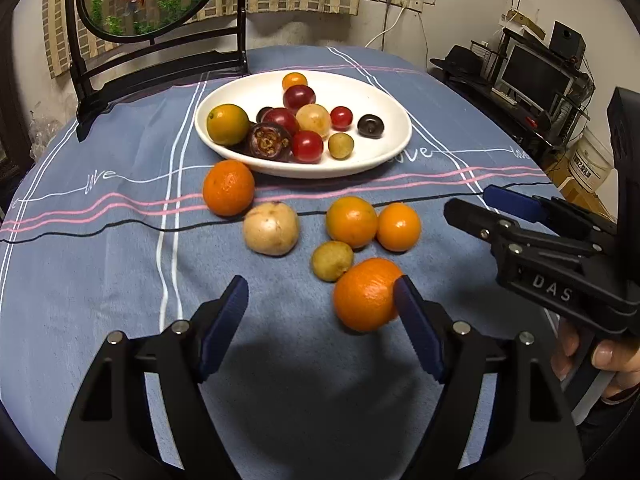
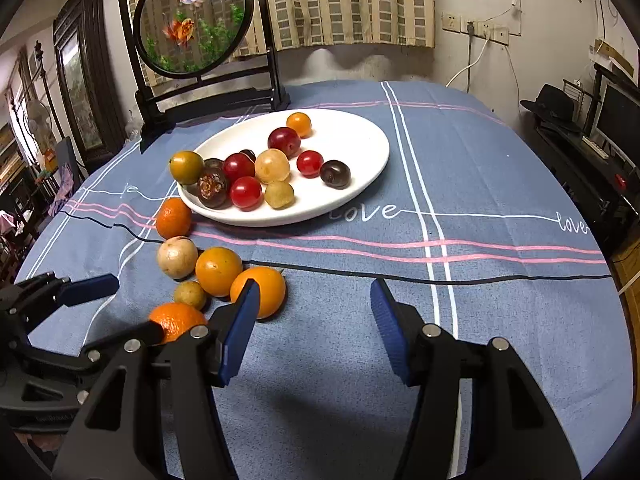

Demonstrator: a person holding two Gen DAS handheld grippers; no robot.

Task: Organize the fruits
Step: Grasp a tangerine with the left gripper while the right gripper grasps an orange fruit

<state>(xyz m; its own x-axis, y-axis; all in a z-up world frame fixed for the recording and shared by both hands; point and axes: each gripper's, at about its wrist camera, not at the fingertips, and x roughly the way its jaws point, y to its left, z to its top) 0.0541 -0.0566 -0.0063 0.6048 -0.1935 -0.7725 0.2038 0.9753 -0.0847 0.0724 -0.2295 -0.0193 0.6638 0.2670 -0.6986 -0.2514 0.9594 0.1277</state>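
"love" is stitched in white on the tablecloth (image 2: 500,184); "DAS" marks the right gripper (image 1: 466,206)

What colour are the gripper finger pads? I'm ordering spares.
Dark blue pads on black arms, clearest in the right wrist view.

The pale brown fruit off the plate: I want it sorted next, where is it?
In the left wrist view, the pale brown fruit lies on the tablecloth, left of centre, just below the orange beside the plate.
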